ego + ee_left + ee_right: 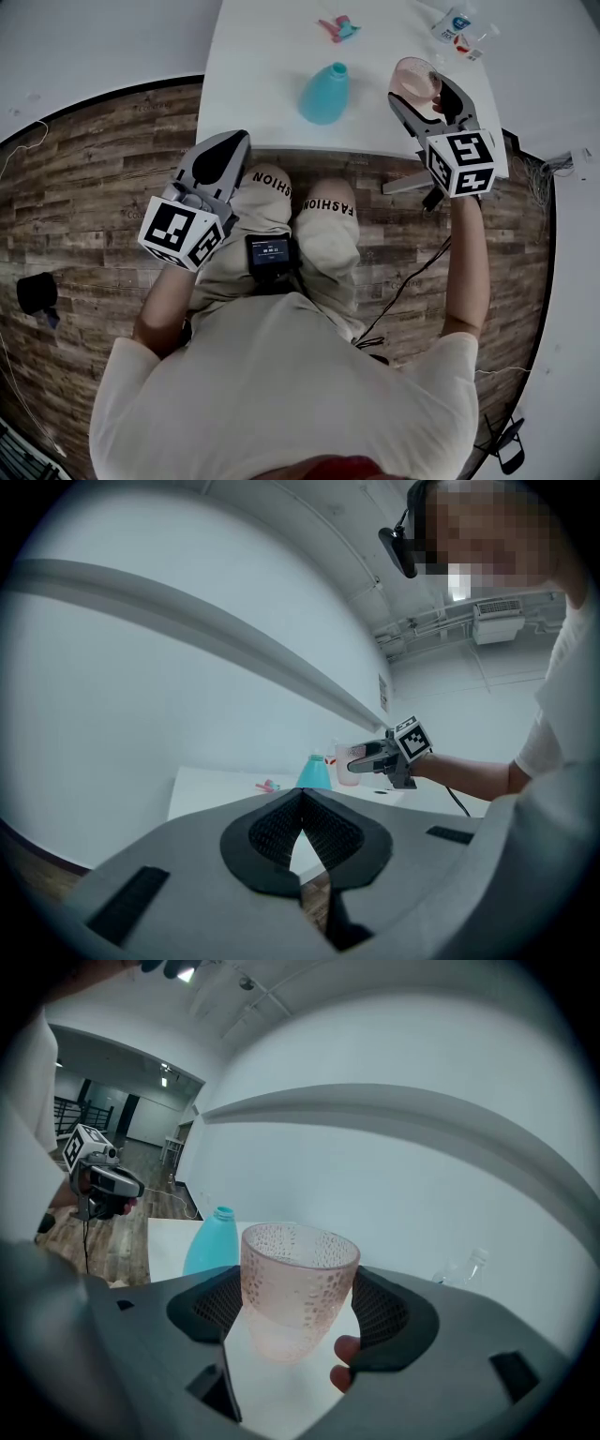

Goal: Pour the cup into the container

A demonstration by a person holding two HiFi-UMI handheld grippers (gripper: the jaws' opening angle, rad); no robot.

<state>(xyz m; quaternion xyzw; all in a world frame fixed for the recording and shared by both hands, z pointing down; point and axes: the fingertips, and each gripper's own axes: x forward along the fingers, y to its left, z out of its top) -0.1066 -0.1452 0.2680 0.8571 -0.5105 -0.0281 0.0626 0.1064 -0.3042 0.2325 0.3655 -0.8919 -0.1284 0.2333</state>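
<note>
Right gripper view shows the right gripper [298,1309] squeezing the pink cup [300,1274], upright, just right of the blue container [211,1241]. The left gripper [302,797] is closed, empty, farther from it.

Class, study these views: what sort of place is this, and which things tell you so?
Probably a lab or recording studio, not a home: a bare white table, loose cables on the wood-pattern floor, and exposed ceiling pipes.
</note>
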